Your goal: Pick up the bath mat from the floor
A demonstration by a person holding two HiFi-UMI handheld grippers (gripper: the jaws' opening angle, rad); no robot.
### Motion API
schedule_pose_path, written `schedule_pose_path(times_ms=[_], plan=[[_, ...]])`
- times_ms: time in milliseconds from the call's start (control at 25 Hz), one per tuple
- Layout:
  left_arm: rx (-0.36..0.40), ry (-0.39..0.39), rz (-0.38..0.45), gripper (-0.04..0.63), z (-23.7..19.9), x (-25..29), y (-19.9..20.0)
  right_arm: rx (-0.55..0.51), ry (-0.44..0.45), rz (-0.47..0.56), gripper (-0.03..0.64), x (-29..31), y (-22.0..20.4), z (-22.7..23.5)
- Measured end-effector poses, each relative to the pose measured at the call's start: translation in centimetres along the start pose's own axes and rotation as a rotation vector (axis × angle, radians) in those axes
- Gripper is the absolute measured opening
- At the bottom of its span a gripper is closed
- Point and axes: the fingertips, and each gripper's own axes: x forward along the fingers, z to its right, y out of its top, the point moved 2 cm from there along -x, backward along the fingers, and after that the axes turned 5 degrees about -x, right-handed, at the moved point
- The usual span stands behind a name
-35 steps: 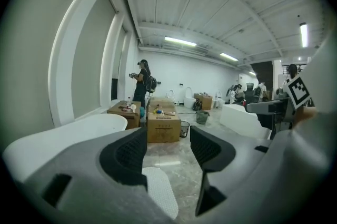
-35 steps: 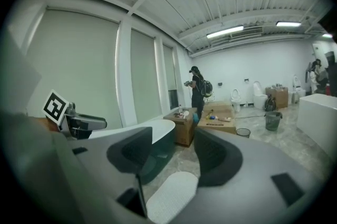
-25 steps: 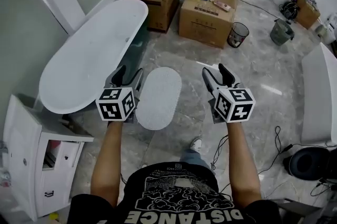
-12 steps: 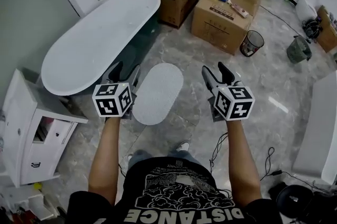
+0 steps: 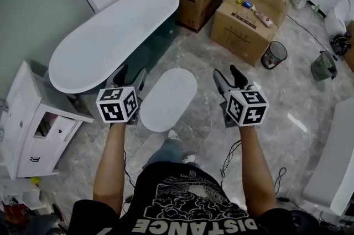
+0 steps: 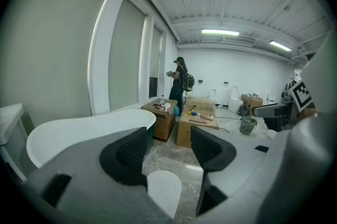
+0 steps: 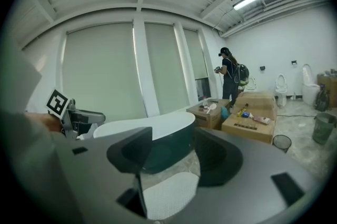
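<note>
**Bath mat** (image 5: pixel 168 99) — pale, oval, dimpled. Lies flat on the grey veined floor (image 5: pixel 232 118), just beside the dark flank of the bathtub (image 5: pixel 116 35) and ahead of the person's shoe (image 5: pixel 173 134). Nothing rests on it and neither gripper touches it.

**Left gripper** (image 5: pixel 131 74): raised off the floor, over the mat's left edge in the head view. Jaws partly apart, nothing between them.

**Right gripper** (image 5: pixel 228 73): raised, right of the mat and apart from it. Jaws partly apart, empty.

**Placement:** both point forward and slightly down, flanking the mat — probably staged for a reach to its edges, since a flat mat offers only a thin rim.

**Surroundings:** white cabinet (image 5: pixel 33 118), cardboard boxes (image 5: pixel 246 21), mesh bin (image 5: pixel 274 55), floor cable (image 5: pixel 229 159).

**Obstruction:** the tub wall crowds the left approach, and the cable lies near the feet.
</note>
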Motion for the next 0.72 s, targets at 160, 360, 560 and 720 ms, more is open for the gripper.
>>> schedule_pose_path(times_ms=[160,360,560,720], plan=[[-0.027,0.040,0.021,0.270,-1.0,1.1,0.6,-0.025,0.042,-0.012,0.242,2.2,0.3,0.5],[-0.058,0.073,0.036,0.270,-2.1,3.2,1.4,-0.055,0.085,-0.016,0.242,5.6,1.5,1.1],[-0.063,0.110,0.028,0.270,-3.7,5.8,2.6,-0.080,0.123,-0.016,0.247,9.8,3.9,2.0],[-0.077,0.135,0.025,0.270,-5.1,8.2,3.4,-0.099,0.159,-0.018,0.249,13.3,5.2,2.4]])
